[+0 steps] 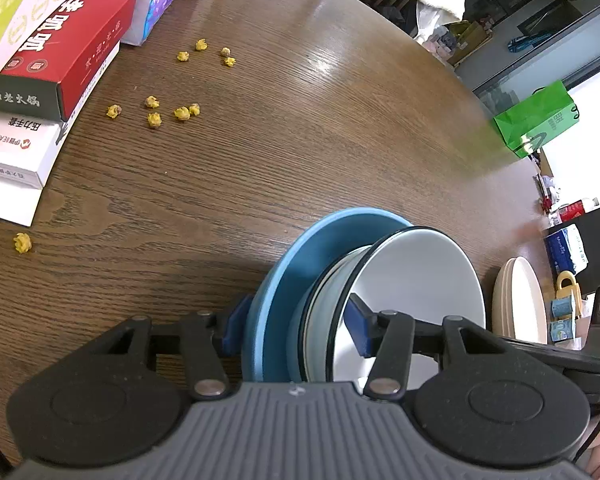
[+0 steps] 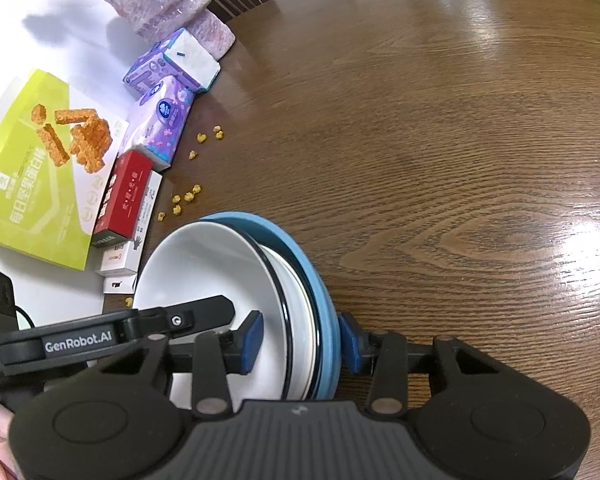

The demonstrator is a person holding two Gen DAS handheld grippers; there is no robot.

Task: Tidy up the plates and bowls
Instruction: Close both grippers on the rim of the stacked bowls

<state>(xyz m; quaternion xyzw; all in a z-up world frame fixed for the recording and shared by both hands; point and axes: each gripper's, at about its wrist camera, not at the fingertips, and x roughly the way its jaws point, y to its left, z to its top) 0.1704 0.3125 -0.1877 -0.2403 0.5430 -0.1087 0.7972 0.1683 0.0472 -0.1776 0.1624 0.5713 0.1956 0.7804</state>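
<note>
Both tools are clamping the same stack of dishes from opposite sides, and the whole stack is being held on edge over the brown wooden surface [image 1: 300,128].

The left tool [image 1: 296,326] is pinching the stack across its thickness: one blue pad is sitting against the back of the blue plate [image 1: 288,264], the other is pressing inside the white bowl [image 1: 416,276] with the dark rim. A grey-white dish is sandwiched between those two.

The right tool [image 2: 300,340] is doing the same thing from the other side, with its left pad inside the white bowl [image 2: 204,268] and its right pad on the back of the blue plate [image 2: 296,256]. The left tool's black arm is reaching across just left of it, over the bowl.

Out ahead of the left tool and off to its left, little yellow dried flower bits [image 1: 182,113] are lying scattered on the wood, and further left a red box [image 1: 64,56] is sitting on a pile of cartons. To that tool's right, near the surface edge, a stack of cream plates [image 1: 518,300] is waiting. Ahead-left of the right tool there are purple tissue packs [image 2: 164,116] and a lime green snack box [image 2: 32,168].
</note>
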